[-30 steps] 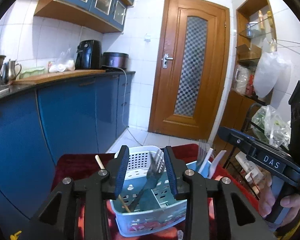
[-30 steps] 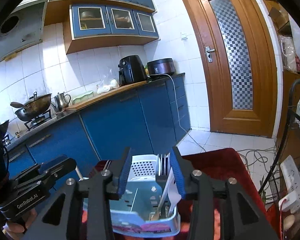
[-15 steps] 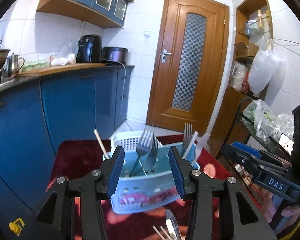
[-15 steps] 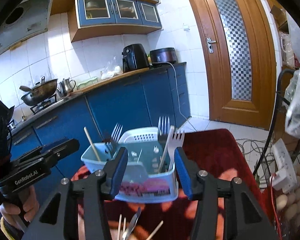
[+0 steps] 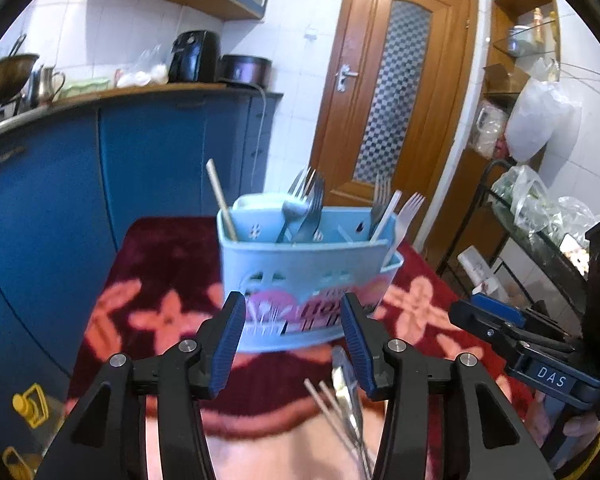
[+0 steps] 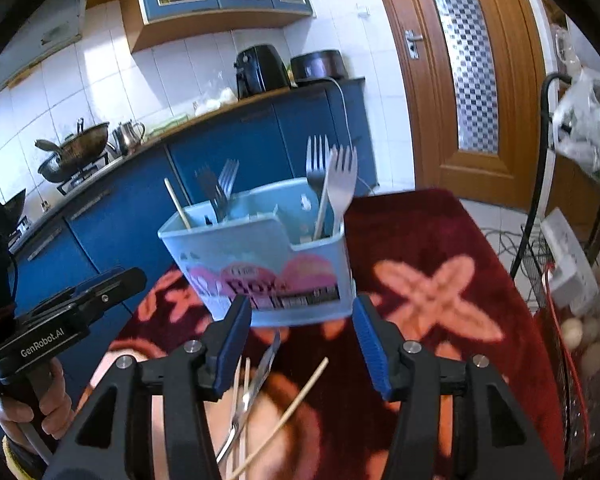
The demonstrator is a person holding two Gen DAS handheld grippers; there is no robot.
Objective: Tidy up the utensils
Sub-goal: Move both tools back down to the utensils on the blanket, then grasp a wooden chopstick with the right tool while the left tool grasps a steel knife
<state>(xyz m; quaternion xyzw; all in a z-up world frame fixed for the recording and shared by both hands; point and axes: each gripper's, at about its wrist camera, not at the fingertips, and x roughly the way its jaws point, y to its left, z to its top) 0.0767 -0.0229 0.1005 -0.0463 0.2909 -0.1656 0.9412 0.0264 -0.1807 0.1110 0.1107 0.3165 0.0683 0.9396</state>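
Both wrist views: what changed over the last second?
Both grippers, left and right, backed away from the blue caddy and dropped lower, open and empty, bringing loose utensils on the red cloth into view. Caddy and its forks stayed put.

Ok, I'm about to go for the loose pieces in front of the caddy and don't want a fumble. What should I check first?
1. Left gripper open and holding nothing: ok.
2. Right gripper open and holding nothing: ok.
3. Loose utensils in view: ok. A metal utensil and a single chopstick lie on the red cloth.
4. Pieces lying apart for a clean pick: not ok. The metal utensil overlaps thin sticks.
5. Blue caddy upright: ok.
6. Room in the caddy: cannot tell. Forks and a stick already stand in it.
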